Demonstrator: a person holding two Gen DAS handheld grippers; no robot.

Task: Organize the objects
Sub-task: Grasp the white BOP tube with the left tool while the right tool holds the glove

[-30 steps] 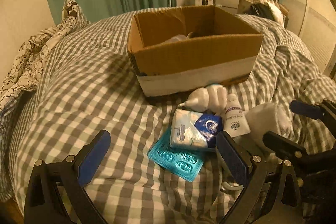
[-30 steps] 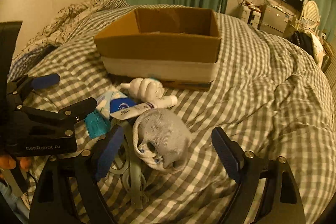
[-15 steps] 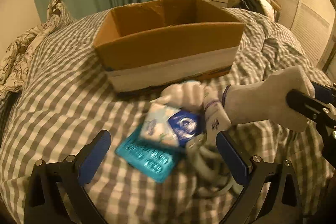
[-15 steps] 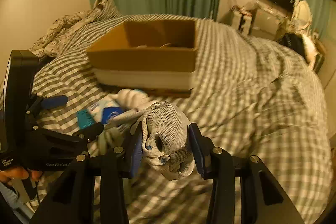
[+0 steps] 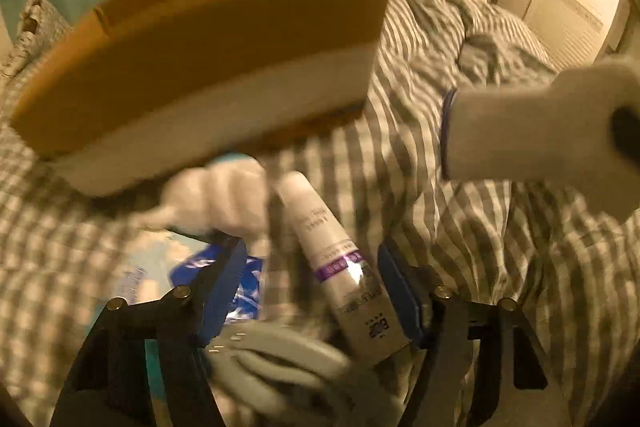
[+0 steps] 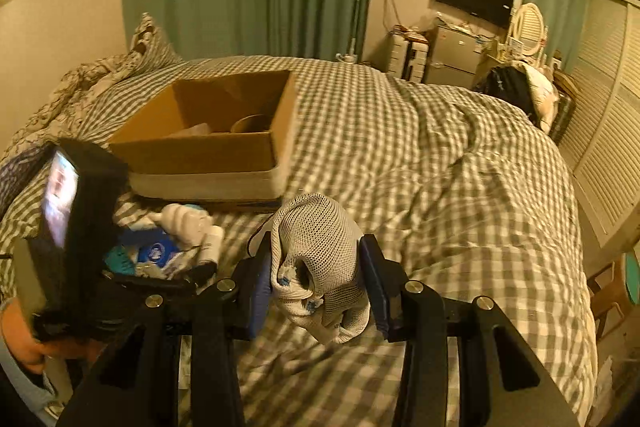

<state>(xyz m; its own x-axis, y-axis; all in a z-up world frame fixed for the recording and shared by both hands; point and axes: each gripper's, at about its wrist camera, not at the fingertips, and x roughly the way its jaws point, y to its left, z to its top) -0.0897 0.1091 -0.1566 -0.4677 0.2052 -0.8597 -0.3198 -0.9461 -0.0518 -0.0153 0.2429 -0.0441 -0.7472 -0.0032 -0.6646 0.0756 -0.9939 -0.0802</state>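
My right gripper (image 6: 316, 283) is shut on a rolled grey-white sock (image 6: 320, 263) and holds it above the checked bed; the sock also shows in the left wrist view (image 5: 532, 131). My left gripper (image 5: 312, 287) is low over the pile, its jaws half closed around a white tube with a purple band (image 5: 344, 279), not clamped on it. A white figurine (image 5: 216, 195), a blue-and-white packet (image 5: 224, 275) and grey cable (image 5: 280, 371) lie around it. The open cardboard box (image 6: 216, 131) stands behind the pile and shows in the left wrist view (image 5: 208, 79).
The box holds a brown cup-like item (image 6: 252, 123) and a pale item (image 6: 196, 131). A teal blister pack (image 6: 120, 259) lies by the pile. Patterned bedding (image 6: 80, 87) is bunched at far left. Shutter doors (image 6: 608, 127) and furniture (image 6: 452, 59) line the right.
My left gripper dropped forward onto the pile and narrowed around the tube. My right gripper lifted the sock higher, away from the pile.
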